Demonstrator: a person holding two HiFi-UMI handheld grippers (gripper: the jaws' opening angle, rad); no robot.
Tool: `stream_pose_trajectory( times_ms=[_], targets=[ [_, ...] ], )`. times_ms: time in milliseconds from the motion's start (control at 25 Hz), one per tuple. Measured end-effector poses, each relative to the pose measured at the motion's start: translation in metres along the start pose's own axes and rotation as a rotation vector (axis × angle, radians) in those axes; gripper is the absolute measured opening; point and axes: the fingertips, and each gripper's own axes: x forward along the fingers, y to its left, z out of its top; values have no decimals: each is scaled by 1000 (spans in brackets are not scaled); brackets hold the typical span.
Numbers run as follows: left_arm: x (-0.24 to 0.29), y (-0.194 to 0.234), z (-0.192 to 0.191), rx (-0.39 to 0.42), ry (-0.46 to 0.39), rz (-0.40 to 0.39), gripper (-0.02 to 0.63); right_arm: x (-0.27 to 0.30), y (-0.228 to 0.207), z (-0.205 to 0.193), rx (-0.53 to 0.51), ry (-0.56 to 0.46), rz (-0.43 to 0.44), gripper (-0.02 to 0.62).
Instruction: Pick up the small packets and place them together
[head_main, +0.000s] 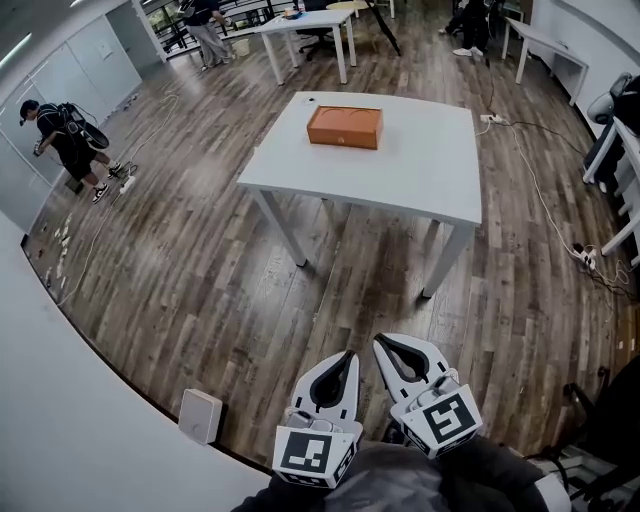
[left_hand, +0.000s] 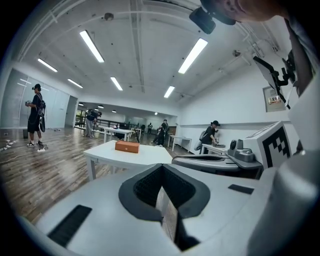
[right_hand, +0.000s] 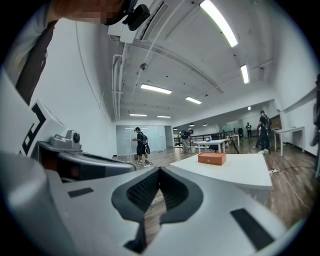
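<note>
**Item:** small packets. None in view; possibly inside the orange box (head_main: 345, 127) on the white table (head_main: 420, 175), at 12 o'clock and well apart from me.

**Handling, presumed:** light, soft, with a slippery skin; pinch gently across the middle.

**Left claw** (head_main: 347, 357): jaws together, empty, touching nothing.

**Right claw** (head_main: 384, 343): jaws together, empty, just beside the left at its 1 o'clock.

Site: open-plan office or lab hall | Evidence: white bench (head_main: 420, 170), further desks (head_main: 310, 25), plank floor (head_main: 200, 260), strip lights (left_hand: 92, 46), glass partition (right_hand: 125, 139), trailing cables (head_main: 545, 205)
</note>
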Motion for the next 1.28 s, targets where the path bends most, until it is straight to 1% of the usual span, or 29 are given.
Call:
stream_pose_trajectory(
  times_ms=[200, 480, 720, 840, 960, 1280],
  targets=[
    [25, 59, 27, 4, -19, -24, 0, 56, -3, 14, 1, 11, -28, 5],
    [45, 117, 37, -15, -16, -78, 0, 120, 1, 19, -17, 37, -59, 5],
    [52, 162, 42, -35, -21, -97, 0, 169, 15, 20, -29, 51, -69, 5],
    [54, 175, 45, -27, -25, -116, 0, 183, 22, 22, -34, 53, -74, 5],
    [58, 182, 46, -34, -21, -132, 0, 190, 20, 23, -33, 57, -92, 5],
    [74, 182, 51, -18, -10, -177, 0, 193, 2, 32, -30, 40, -155, 5]
  ],
)
